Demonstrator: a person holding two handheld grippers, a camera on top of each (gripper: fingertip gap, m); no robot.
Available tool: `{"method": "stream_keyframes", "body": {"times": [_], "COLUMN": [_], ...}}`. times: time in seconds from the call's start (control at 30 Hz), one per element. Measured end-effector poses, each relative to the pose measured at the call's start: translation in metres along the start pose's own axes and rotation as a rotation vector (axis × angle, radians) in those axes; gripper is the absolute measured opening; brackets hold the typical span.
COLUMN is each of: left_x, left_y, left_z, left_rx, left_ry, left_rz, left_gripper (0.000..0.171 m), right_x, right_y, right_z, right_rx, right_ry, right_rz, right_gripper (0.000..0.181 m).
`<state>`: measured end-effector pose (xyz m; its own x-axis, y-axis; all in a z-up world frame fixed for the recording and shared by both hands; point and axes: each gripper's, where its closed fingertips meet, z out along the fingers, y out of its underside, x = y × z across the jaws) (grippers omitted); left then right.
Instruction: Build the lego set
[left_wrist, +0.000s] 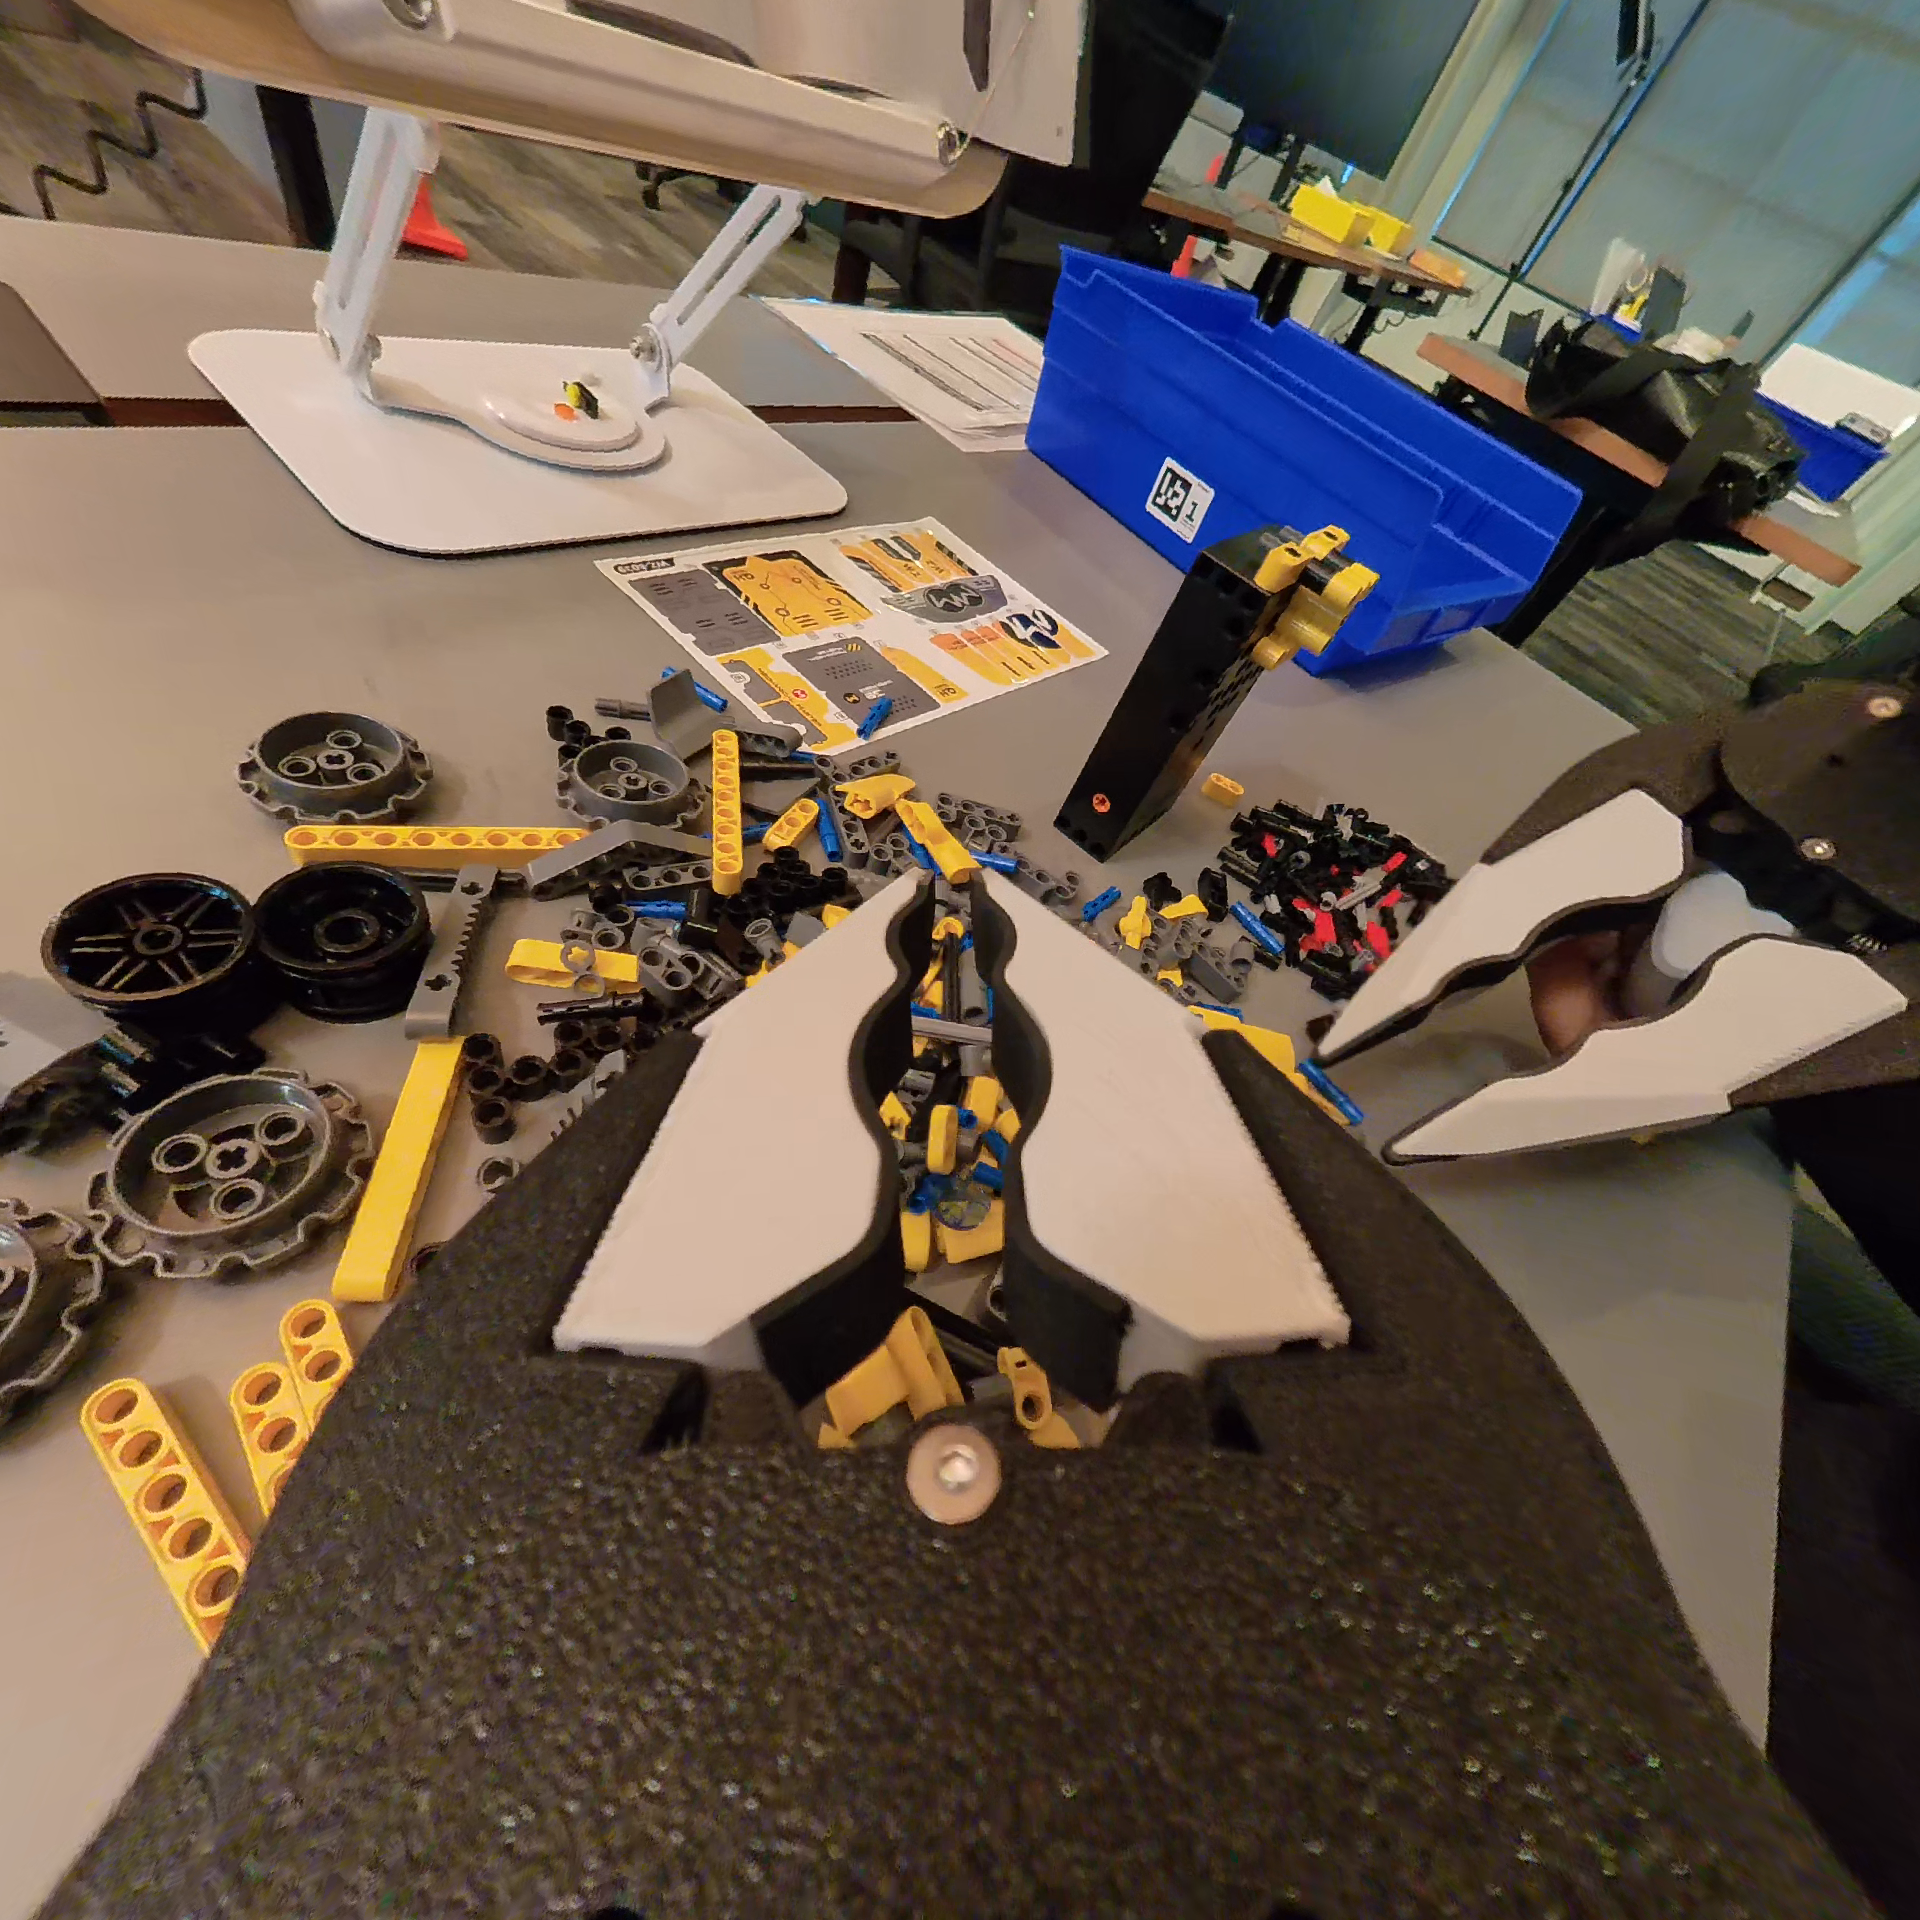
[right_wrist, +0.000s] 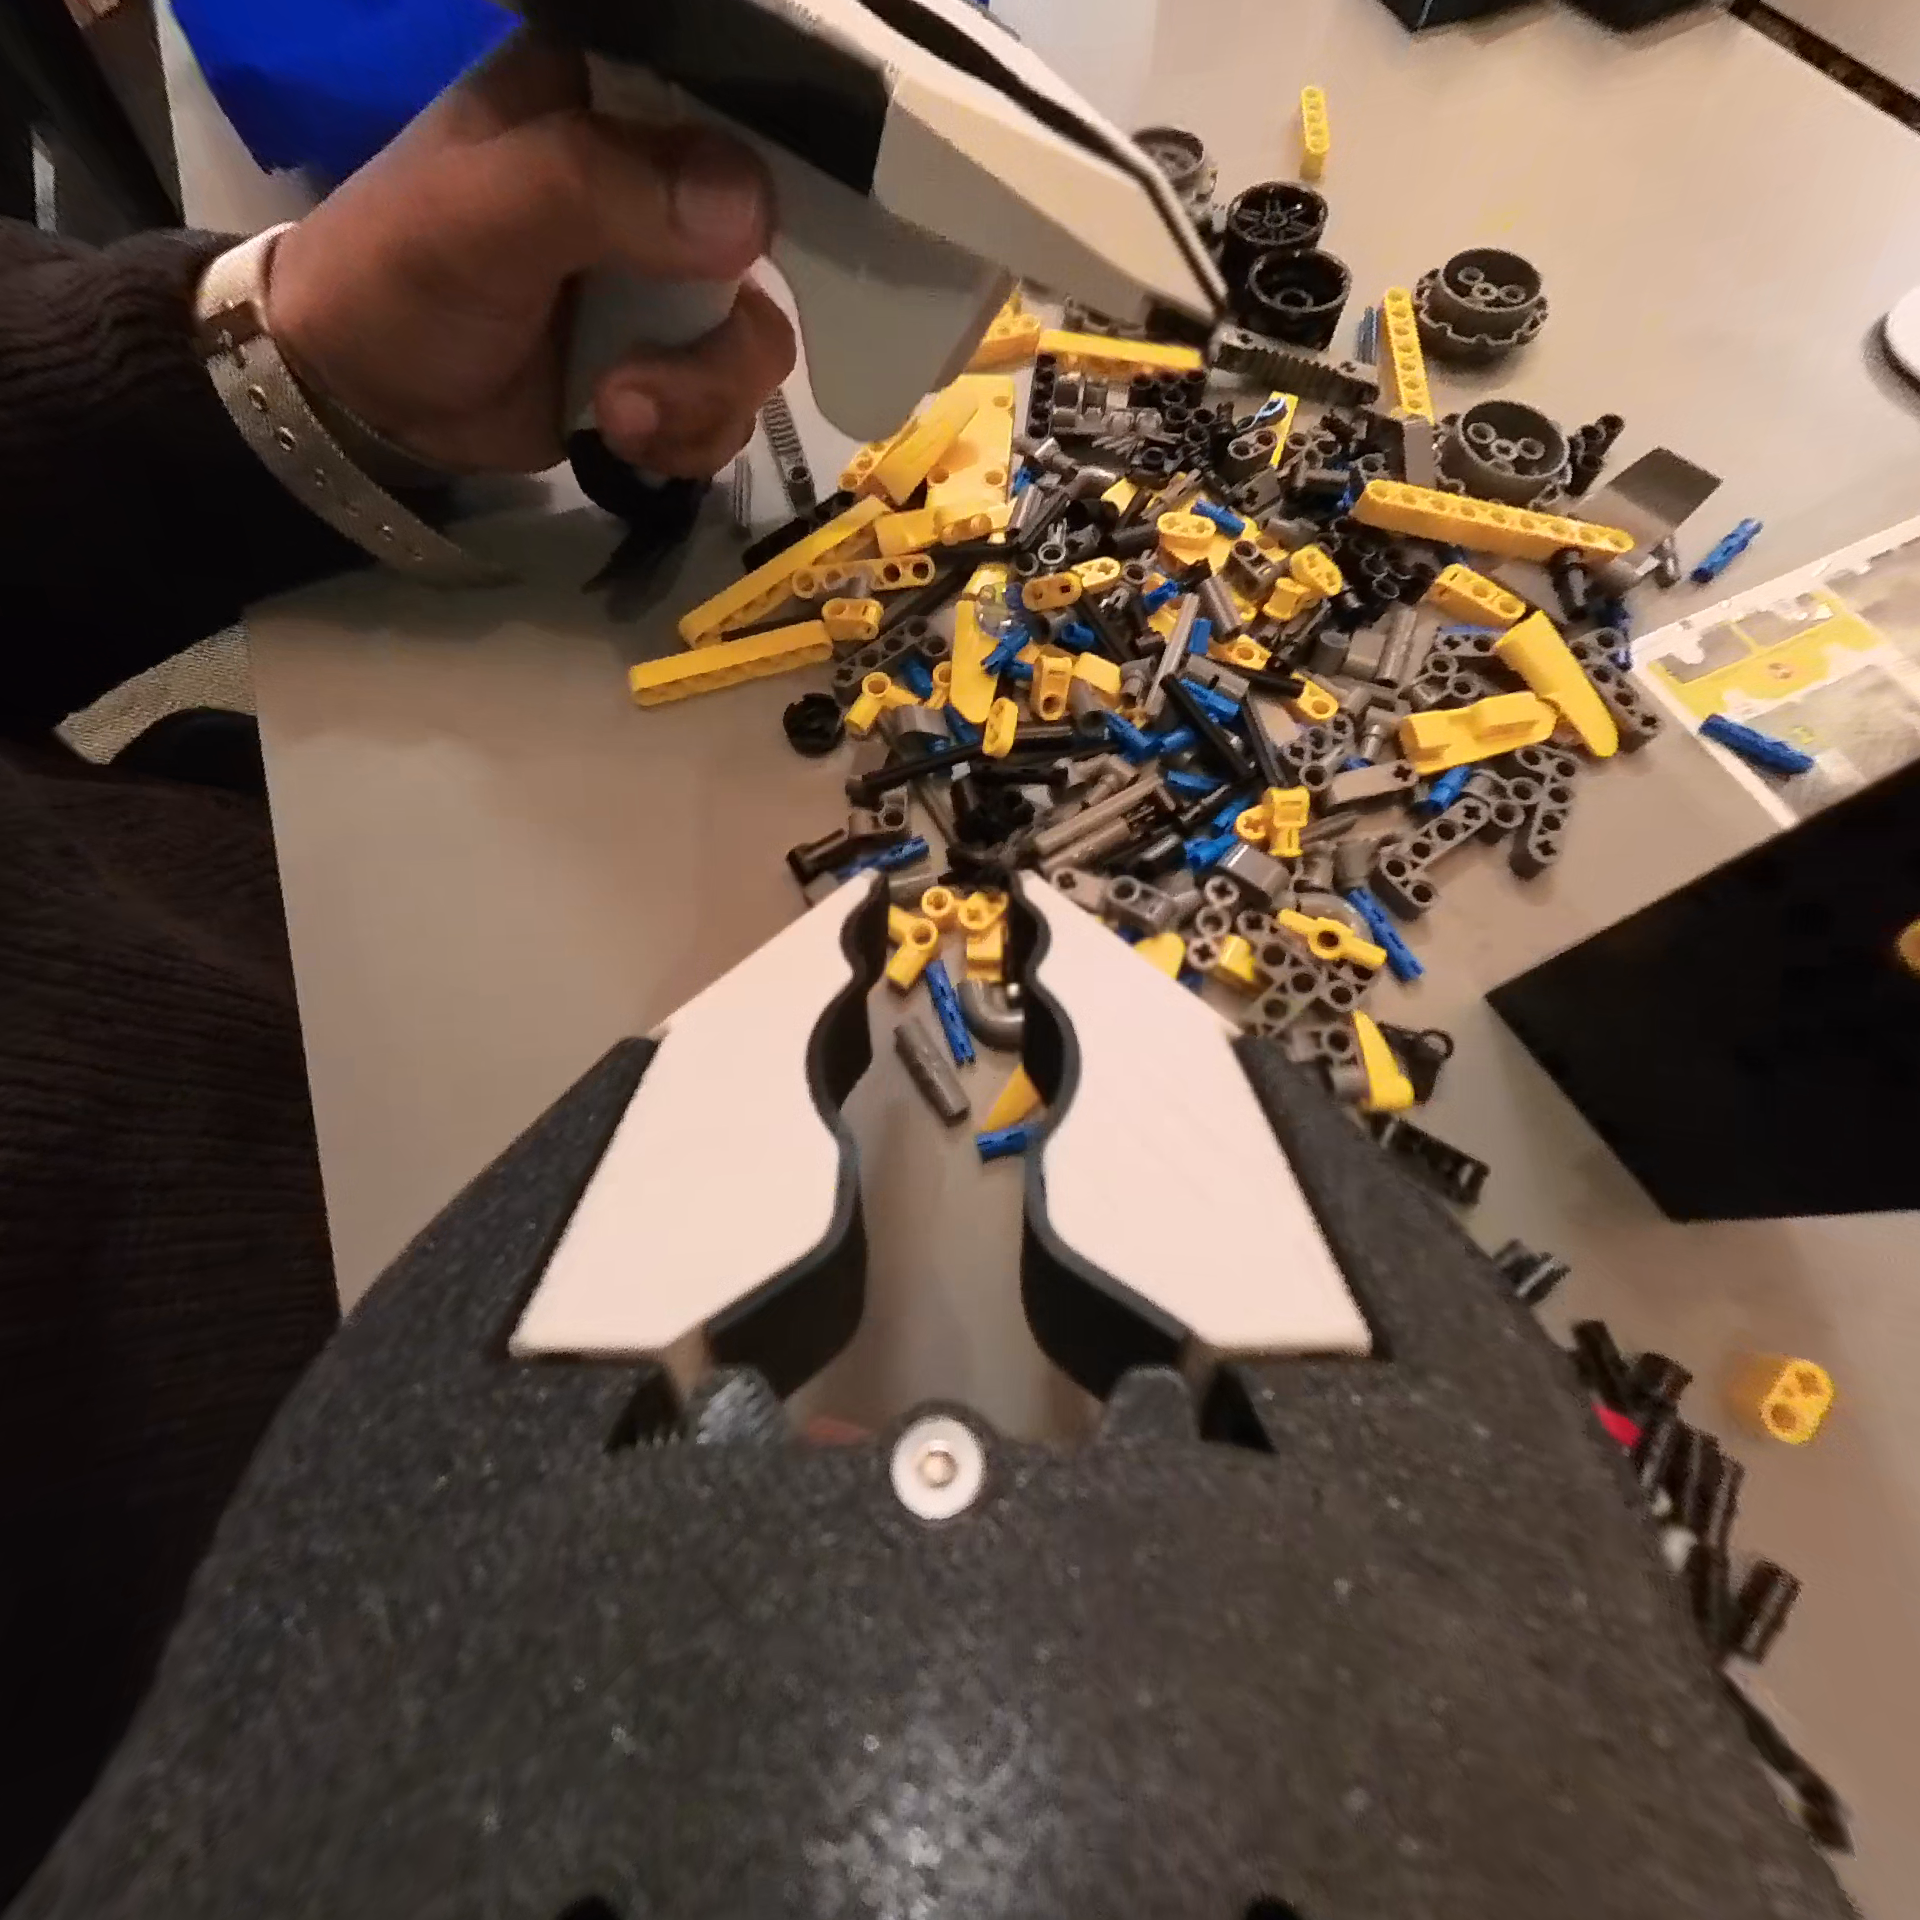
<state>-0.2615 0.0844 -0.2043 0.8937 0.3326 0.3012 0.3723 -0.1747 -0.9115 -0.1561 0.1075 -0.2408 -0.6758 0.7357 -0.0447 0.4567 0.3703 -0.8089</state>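
Observation:
A pile of small yellow, black, grey and blue building-toy parts (left_wrist: 727, 914) lies on the grey table (left_wrist: 208, 623). My left gripper (left_wrist: 953, 888) hovers over the middle of the pile with its tips almost together, and I see nothing clearly gripped. It also shows in the right wrist view (right_wrist: 1210, 312), held by a hand (right_wrist: 499, 301) above the far side of the pile (right_wrist: 1195, 675). My right gripper (right_wrist: 951, 883) is open and empty, with its tips over the pile's near edge. It shows at the right of the left wrist view (left_wrist: 1356, 1096).
A black block topped with yellow parts (left_wrist: 1174, 717) stands tilted behind the pile, before a blue bin (left_wrist: 1299, 436). A sticker sheet (left_wrist: 852, 623), a white stand (left_wrist: 520, 436), black wheels (left_wrist: 156, 935), grey sprockets (left_wrist: 229, 1174) and a heap of black and red pins (left_wrist: 1330, 894) surround it. My hands' fingertips stand some 12 centimetres from each other.

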Motion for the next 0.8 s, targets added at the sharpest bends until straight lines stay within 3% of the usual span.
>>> {"method": "stream_keyframes", "body": {"times": [0.2, 0.37, 0.47, 0.53, 0.8], "left_x": [-0.001, -0.002, -0.002, -0.003, -0.004], "left_y": [0.000, 0.001, 0.002, 0.002, 0.002], "left_z": [0.000, 0.001, 0.001, 0.001, 0.001], "left_rx": [-0.002, -0.006, -0.007, -0.008, -0.007], "left_ry": [-0.004, -0.009, -0.014, -0.018, -0.024], "left_rz": [-0.003, 0.002, 0.005, 0.007, 0.009], "left_gripper": [0.006, 0.006, 0.006, 0.006, 0.005], "right_x": [-0.017, -0.015, -0.019, -0.020, -0.059], "right_y": [0.027, 0.055, 0.054, 0.053, 0.050], "right_z": [-0.008, -0.010, -0.009, -0.007, 0.000], "right_rx": [-0.081, -0.197, -0.183, -0.176, -0.161], "right_ry": [-0.011, 0.085, 0.073, 0.070, -0.091], "right_rz": [0.040, 0.007, 0.020, 0.009, -0.096], "right_gripper": [0.021, 0.021, 0.020, 0.008, 0.008]}}
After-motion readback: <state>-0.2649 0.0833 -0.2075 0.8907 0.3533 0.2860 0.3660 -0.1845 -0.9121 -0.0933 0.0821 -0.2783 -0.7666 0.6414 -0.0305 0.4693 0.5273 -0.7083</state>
